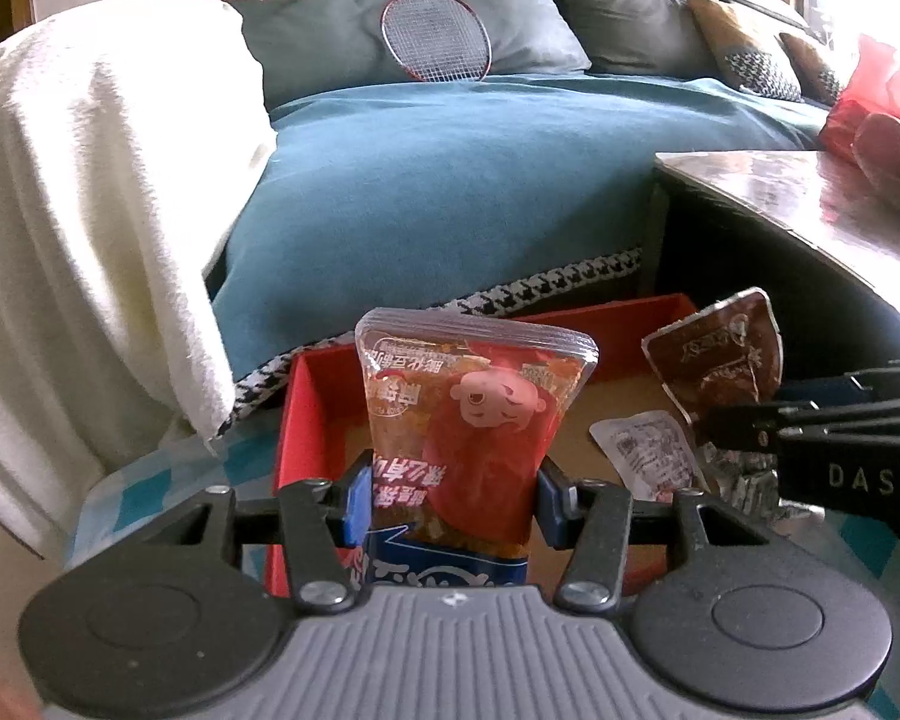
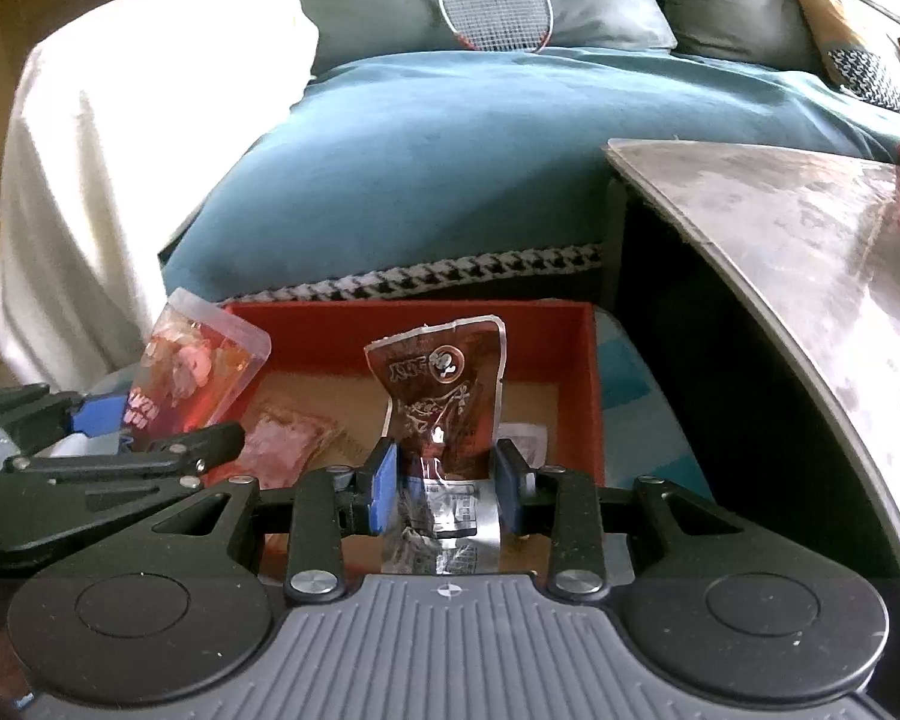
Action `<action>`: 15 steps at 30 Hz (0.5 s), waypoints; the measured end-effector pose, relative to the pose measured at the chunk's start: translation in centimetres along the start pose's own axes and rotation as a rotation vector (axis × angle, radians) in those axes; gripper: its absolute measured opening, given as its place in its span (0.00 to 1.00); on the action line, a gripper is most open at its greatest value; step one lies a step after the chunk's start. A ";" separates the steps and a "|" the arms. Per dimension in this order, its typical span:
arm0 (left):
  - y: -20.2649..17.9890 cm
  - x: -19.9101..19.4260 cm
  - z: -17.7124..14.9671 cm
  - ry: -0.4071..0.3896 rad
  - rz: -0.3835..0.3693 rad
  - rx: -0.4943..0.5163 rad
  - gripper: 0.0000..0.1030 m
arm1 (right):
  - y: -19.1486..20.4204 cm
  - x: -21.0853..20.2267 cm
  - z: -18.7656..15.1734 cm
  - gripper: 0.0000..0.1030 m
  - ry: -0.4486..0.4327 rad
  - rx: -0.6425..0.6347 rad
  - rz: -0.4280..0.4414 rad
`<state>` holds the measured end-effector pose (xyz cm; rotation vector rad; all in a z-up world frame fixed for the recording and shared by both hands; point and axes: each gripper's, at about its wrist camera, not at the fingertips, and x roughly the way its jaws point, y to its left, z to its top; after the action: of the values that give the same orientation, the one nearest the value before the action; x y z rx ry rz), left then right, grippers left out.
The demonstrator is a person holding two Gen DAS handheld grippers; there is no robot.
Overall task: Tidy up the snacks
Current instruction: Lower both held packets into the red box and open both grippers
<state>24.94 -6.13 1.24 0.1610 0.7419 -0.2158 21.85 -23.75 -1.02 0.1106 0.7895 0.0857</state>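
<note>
A: Left gripper [image 1: 453,495]?
B: Jaws clamp a glossy red snack pouch [image 1: 474,414], upright over the red cardboard box [image 2: 588,384].
A: Right gripper [image 2: 447,483]?
B: Pinching a crinkly brown packet [image 2: 444,396], same box.

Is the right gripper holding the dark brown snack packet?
Yes: in the right wrist view the right gripper pinches the dark brown snack packet over the red cardboard box.

My left claw [image 1: 450,492] packet [image 1: 474,414] left of right claw [image 2: 447,483] packet [image 2: 444,396], both over box [image 2: 591,396]; sofa [image 2: 426,168] behind, worktop [image 2: 810,228] right.
</note>
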 end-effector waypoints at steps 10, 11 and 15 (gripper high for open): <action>-0.6 3.1 0.7 0.025 0.007 0.018 0.44 | -1.8 4.4 0.5 0.28 0.062 0.022 -0.026; -0.7 3.5 0.8 0.027 0.009 0.019 0.44 | -2.0 4.9 0.5 0.29 0.071 0.030 -0.021; -1.0 4.8 0.7 0.046 0.011 0.024 0.44 | -1.7 6.1 0.0 0.33 0.109 0.028 -0.007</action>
<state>28.54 -7.95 -1.59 0.1936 0.7838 -0.2110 26.20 -24.67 -5.52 0.1307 0.8997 0.0742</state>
